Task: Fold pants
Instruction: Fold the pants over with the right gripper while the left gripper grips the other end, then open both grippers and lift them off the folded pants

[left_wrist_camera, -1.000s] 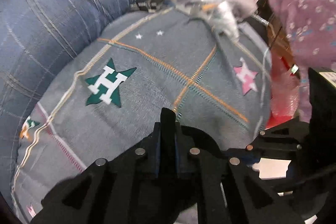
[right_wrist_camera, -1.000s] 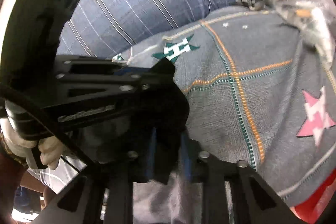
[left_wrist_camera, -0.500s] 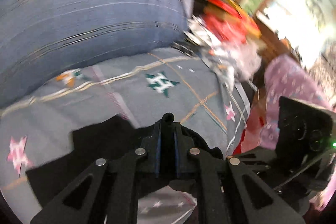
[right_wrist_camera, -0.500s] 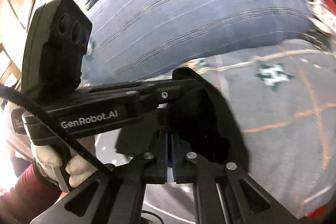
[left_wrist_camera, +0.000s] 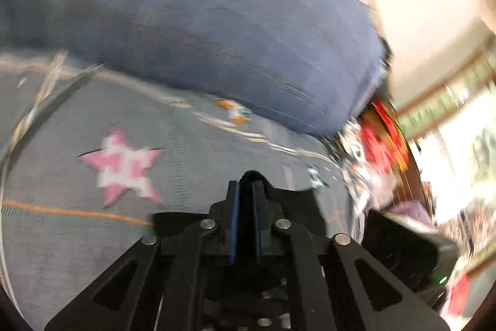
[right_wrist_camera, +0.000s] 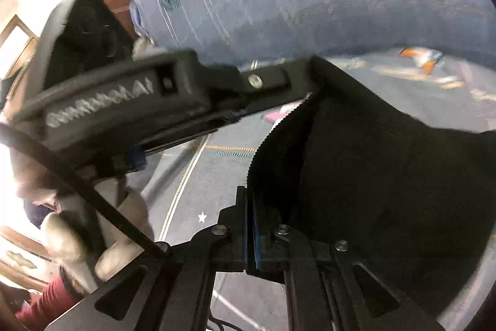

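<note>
Nearest you, the right gripper (right_wrist_camera: 250,207) has its blue-lined pads pressed together on the ribbed edge of the black pants (right_wrist_camera: 372,176); pinching at the hem lets the cloth hang in one sheet instead of bunching. In the left wrist view, your left gripper (left_wrist_camera: 245,191) is likewise clamped on a small tuft of the same black fabric, which spreads just beyond its fingers. Holding two separate points probably serves to keep an edge taut for the fold. Your gloved hand (right_wrist_camera: 71,238) bears the left tool across the right camera's view. Below lies the grey bedspread (left_wrist_camera: 77,238) with its pink star (left_wrist_camera: 124,166), the likely laying surface. Farthest back rises a blue striped cushion (left_wrist_camera: 217,20), and beside it a blurred red clutter (left_wrist_camera: 381,138).
</note>
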### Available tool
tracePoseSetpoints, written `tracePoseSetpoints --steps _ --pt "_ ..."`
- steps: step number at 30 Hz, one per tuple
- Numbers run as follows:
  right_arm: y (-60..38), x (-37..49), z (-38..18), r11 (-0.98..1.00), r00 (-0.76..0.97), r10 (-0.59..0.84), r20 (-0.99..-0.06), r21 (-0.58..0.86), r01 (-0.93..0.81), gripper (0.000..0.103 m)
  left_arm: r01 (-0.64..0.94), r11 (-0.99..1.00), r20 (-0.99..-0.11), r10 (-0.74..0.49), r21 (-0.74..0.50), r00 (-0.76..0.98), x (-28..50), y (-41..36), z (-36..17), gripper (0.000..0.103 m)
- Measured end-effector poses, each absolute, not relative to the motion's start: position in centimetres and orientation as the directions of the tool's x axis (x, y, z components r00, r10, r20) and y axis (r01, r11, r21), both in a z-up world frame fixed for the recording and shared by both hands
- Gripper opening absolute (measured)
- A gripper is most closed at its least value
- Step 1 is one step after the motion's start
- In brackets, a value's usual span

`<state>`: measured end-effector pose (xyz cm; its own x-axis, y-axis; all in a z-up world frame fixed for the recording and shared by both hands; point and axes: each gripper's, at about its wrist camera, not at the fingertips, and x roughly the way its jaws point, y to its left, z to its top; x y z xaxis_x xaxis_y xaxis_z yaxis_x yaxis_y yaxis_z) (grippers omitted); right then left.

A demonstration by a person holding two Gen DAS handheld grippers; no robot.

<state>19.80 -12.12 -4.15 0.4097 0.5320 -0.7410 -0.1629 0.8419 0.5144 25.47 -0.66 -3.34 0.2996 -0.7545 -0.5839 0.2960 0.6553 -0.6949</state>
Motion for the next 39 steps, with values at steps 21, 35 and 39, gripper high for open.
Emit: tracePoseSetpoints --steps 21,35,39 --pt "-22.4 13.8 -1.1 0.872 0.648 0.377 -0.662 0.49 -0.006 0.067 0.406 0.731 -0.643 -0.68 -0.549 0.354 17.5 -0.3 -3.4 0.048" --pt "-28.3 11.9 -1.5 0.859 0.687 0.269 -0.675 0.491 0.147 0.067 0.415 0.731 -0.727 -0.655 -0.541 0.205 14.9 -1.3 -6.2 0.016" --pt "-28.2 12.8 -1.8 0.86 0.686 0.272 -0.675 0.49 0.141 0.067 0.425 0.764 -0.77 -0.604 -0.485 0.208 13.8 -1.6 -7.2 0.02"
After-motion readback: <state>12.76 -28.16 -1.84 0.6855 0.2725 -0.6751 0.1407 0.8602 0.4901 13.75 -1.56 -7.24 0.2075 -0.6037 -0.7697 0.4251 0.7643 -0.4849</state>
